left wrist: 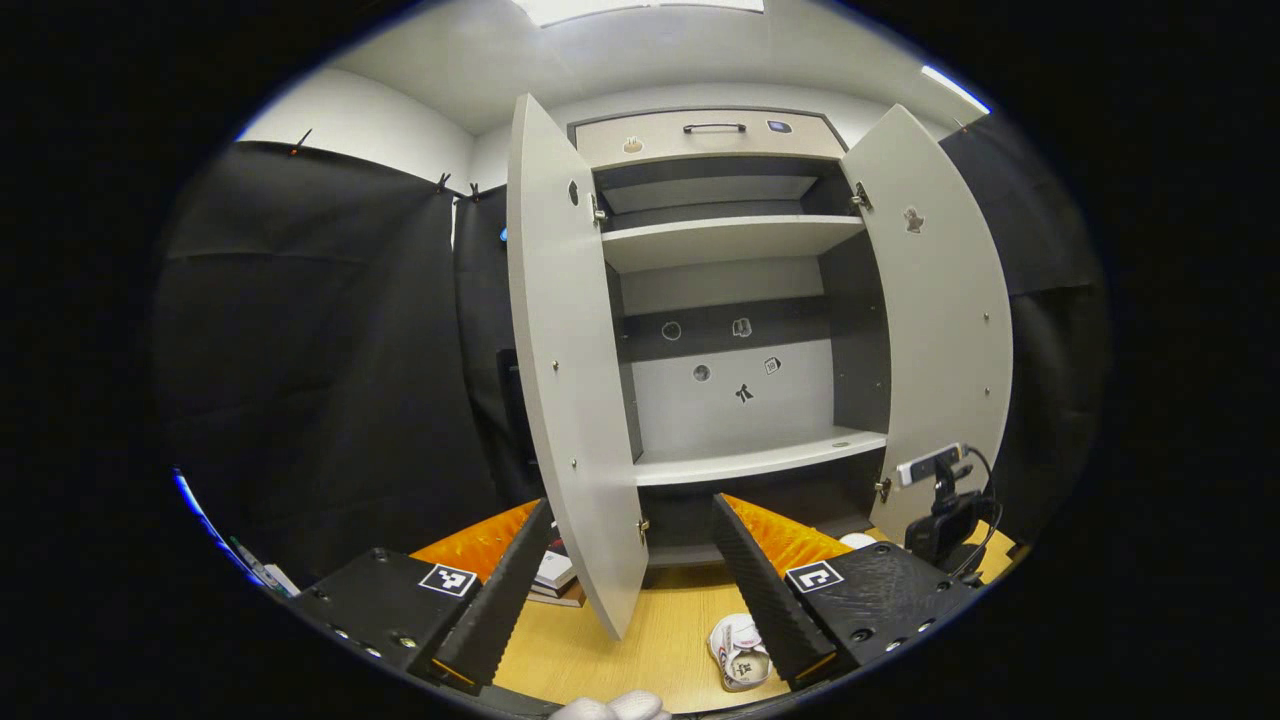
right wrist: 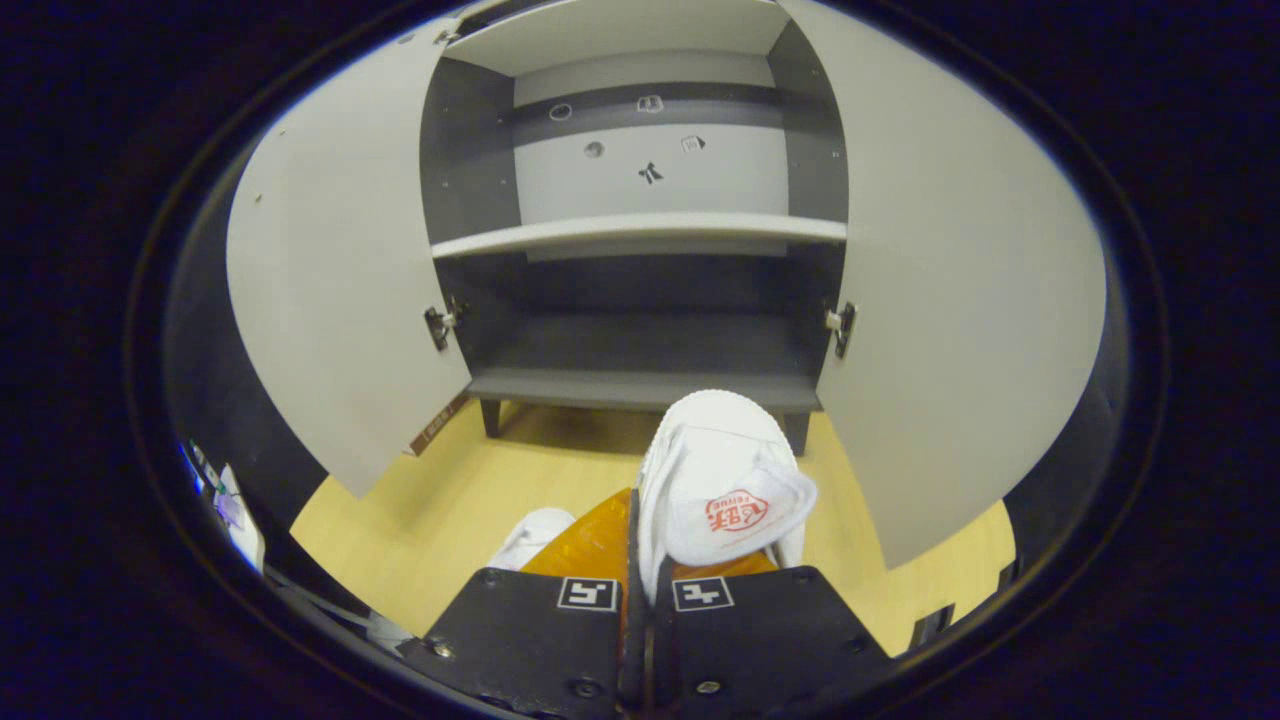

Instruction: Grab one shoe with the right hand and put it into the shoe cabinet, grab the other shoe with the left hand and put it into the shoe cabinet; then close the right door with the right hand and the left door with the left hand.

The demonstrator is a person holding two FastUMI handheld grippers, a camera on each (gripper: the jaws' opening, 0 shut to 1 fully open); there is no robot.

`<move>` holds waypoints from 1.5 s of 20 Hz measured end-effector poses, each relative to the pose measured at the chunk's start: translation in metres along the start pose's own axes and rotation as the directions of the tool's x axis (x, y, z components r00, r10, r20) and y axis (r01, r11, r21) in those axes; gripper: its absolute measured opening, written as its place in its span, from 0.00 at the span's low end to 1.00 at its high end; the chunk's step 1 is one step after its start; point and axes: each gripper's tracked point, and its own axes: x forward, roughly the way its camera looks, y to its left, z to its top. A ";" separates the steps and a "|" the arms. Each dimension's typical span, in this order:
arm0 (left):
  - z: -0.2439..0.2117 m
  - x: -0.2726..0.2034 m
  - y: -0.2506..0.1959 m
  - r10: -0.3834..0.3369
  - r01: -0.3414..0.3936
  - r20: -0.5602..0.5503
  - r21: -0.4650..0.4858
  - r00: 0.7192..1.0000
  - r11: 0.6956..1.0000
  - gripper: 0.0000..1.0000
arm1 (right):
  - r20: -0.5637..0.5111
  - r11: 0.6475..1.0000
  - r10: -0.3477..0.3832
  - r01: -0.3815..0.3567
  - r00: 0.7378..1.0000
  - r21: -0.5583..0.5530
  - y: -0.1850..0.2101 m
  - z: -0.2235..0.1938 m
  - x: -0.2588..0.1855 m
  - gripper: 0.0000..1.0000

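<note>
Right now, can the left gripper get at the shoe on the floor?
Probably yes. The left gripper is open, and the shoe lies on bare floor just beside its right finger, toward the cabinet's open left door; nothing covers it.

Two white shoes are showing, one (right wrist: 722, 490) sitting btwn the right gripper's (right wrist: 640, 560) fingers and one (right wrist: 532, 533) lying just left of them on the floor, w/ one shoe cabinet (right wrist: 640, 300) standing ahead, its two doors (right wrist: 340, 300) (right wrist: 960, 300) hanging open.
</note>
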 end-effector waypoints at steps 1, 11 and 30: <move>0.002 -0.001 -0.001 0.000 0.000 0.007 -0.005 1.000 1.000 1.00 | 0.032 1.000 0.002 -0.002 0.999 -0.008 0.002 0.022 -0.002 0.07; 0.014 0.004 0.012 0.063 -0.062 0.032 -0.032 0.997 0.998 0.96 | 0.262 0.997 -0.017 0.036 0.965 -0.068 0.004 0.209 0.020 0.07; 0.019 0.017 0.015 0.190 -0.191 -0.019 -0.011 0.982 0.982 0.96 | 0.080 0.988 -0.106 0.114 0.991 -0.102 -0.033 0.308 0.209 0.08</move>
